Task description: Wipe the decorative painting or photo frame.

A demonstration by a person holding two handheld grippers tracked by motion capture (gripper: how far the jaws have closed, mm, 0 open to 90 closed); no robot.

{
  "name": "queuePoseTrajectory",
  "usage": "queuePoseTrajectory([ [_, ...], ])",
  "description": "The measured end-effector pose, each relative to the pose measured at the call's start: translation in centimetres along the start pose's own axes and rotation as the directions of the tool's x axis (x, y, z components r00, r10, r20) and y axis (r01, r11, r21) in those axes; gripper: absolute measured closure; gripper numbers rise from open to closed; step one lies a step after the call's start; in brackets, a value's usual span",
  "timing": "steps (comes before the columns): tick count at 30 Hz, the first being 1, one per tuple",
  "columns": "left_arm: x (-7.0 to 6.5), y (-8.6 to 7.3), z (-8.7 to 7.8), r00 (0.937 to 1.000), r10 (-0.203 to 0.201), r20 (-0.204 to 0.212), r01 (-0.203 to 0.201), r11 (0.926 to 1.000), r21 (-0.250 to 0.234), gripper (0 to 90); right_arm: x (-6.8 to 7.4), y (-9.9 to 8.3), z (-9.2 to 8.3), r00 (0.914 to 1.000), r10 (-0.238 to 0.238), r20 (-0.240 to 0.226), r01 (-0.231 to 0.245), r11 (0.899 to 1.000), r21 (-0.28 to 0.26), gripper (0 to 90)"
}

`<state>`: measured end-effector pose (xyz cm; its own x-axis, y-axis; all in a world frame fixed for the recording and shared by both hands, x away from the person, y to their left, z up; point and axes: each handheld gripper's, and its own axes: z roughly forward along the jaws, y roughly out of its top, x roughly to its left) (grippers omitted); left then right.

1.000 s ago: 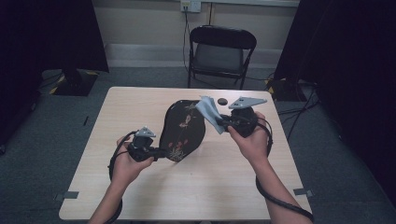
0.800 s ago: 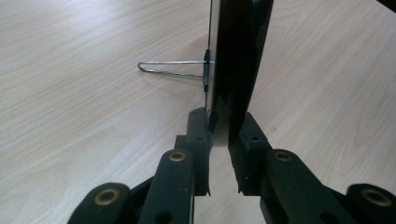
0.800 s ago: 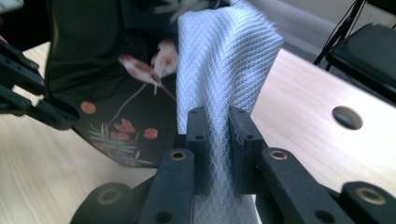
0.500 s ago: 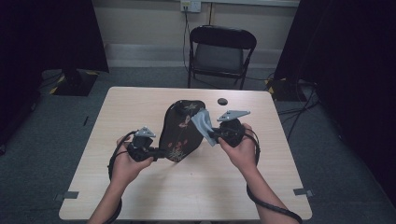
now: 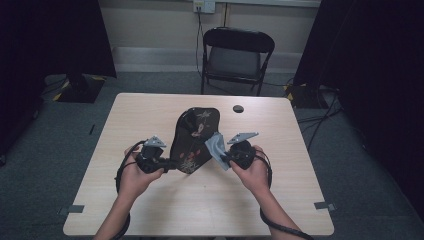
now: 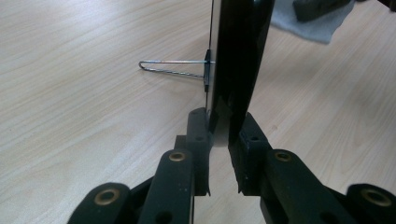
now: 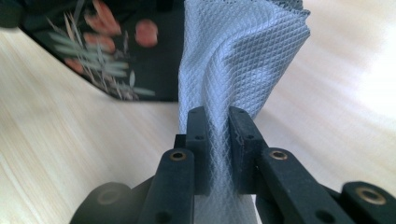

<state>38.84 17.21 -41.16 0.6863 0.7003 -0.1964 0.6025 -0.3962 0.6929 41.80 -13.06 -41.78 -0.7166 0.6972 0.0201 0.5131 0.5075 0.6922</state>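
A black panel (image 5: 196, 132) painted with flowers stands tilted on the table, its lower edge pinched by my left gripper (image 5: 170, 164). In the left gripper view the jaws (image 6: 223, 135) are shut on the panel's thin edge (image 6: 238, 56), and a wire stand (image 6: 173, 67) sticks out from its back. My right gripper (image 5: 223, 159) is shut on a grey waffle-weave cloth (image 5: 216, 146), which lies against the panel's right side. The cloth (image 7: 233, 60) rises from between the right gripper (image 7: 218, 126), with the flowered panel (image 7: 116, 51) just behind it.
The light wooden table (image 5: 150, 110) has a small black round cap (image 5: 238, 108) near its far edge. A black folding chair (image 5: 237, 55) stands beyond the table. Dark curtains flank both sides.
My right gripper has come down and nearer with the cloth, from the panel's upper right part to its lower right edge. The left gripper and the panel have stayed put.
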Motion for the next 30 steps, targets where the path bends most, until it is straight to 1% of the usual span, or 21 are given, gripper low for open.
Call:
queuePoseTrajectory([
  [1,0.0,0.0,0.0,1.0000,0.001,0.000,-0.001,1.0000,0.000,78.6,0.0,-0.6,0.5,1.0000,0.005,-0.002,-0.005,1.000,0.017,80.1],
  [3,0.0,0.0,0.0,1.0000,0.000,0.000,0.000,1.0000,0.001,78.6,0.0,-1.1,1.1,0.9999,0.012,-0.009,-0.012,0.999,0.037,80.2],
  [4,0.0,0.0,0.0,1.0000,0.000,0.000,0.000,1.0000,0.001,78.7,0.0,-1.1,1.1,0.9999,0.012,-0.009,-0.012,0.999,0.037,80.2],
  [7,-0.1,0.0,0.0,1.0000,-0.001,-0.001,0.001,1.0000,0.002,78.7,0.2,-2.0,2.1,0.9996,0.017,-0.022,-0.015,0.998,0.068,80.2],
  [9,-0.1,0.0,0.0,1.0000,-0.001,-0.001,0.001,1.0000,0.002,78.6,0.3,-2.2,2.3,0.9995,0.018,-0.025,-0.016,0.997,0.072,80.1],
  [11,-0.1,0.0,0.0,1.0000,-0.002,-0.002,0.002,1.0000,0.002,78.6,0.5,-2.9,2.9,0.9994,0.017,-0.030,-0.013,0.995,0.104,80.1],
  [14,-0.1,0.0,0.0,1.0000,-0.002,-0.002,0.002,1.0000,0.002,78.6,0.6,-3.3,3.1,0.9992,0.018,-0.035,-0.014,0.993,0.116,80.1],
  [18,0.0,0.0,-0.1,1.0000,0.000,-0.003,0.000,1.0000,0.000,78.6,0.6,-3.9,3.0,0.9992,0.003,-0.040,0.003,0.988,0.152,80.0],
  [20,0.1,-0.1,-0.1,1.0000,0.000,0.001,0.000,1.0000,0.003,78.6,0.6,-4.1,2.7,0.9992,-0.003,-0.040,0.009,0.987,0.159,80.0],
  [21,0.1,-0.1,-0.1,1.0000,-0.002,-0.002,0.002,1.0000,0.000,78.6,0.5,-4.0,2.2,0.9993,-0.010,-0.037,0.016,0.988,0.156,80.1],
  [22,0.1,-0.1,-0.1,1.0000,-0.002,-0.002,0.002,1.0000,0.000,78.7,0.5,-4.0,2.2,0.9993,-0.010,-0.037,0.016,0.988,0.156,80.1],
  [23,0.1,-0.1,-0.2,1.0000,-0.003,0.003,0.003,1.0000,0.006,78.6,0.3,-3.6,1.4,0.9995,-0.011,-0.029,0.015,0.989,0.144,80.0],
  [24,0.1,-0.1,-0.2,1.0000,-0.001,0.002,0.001,1.0000,0.005,78.6,0.3,-3.6,1.4,0.9995,-0.011,-0.029,0.015,0.989,0.144,80.0],
  [25,0.1,-0.1,-0.2,1.0000,-0.004,0.002,0.004,1.0000,0.004,78.7,0.1,-3.0,0.3,0.9997,-0.010,-0.021,0.013,0.993,0.117,80.1],
  [26,0.1,-0.1,-0.2,1.0000,-0.004,0.002,0.004,1.0000,0.004,78.6,0.1,-3.0,0.3,0.9997,-0.010,-0.021,0.013,0.993,0.117,80.1],
  [27,0.1,-0.1,-0.2,1.0000,-0.002,0.000,0.002,1.0000,0.006,78.6,0.0,-2.8,-0.1,0.9998,-0.013,-0.017,0.015,0.994,0.107,80.0],
  [28,0.1,-0.1,-0.2,1.0000,-0.004,0.001,0.004,1.0000,0.005,78.6,-0.1,-2.1,-1.0,0.9998,-0.015,-0.012,0.016,0.996,0.087,80.1],
  [30,0.1,-0.1,-0.2,1.0000,-0.002,0.000,0.002,1.0000,0.006,78.6,-0.2,-1.3,-2.0,0.9998,-0.019,-0.008,0.019,0.998,0.066,80.1],
])
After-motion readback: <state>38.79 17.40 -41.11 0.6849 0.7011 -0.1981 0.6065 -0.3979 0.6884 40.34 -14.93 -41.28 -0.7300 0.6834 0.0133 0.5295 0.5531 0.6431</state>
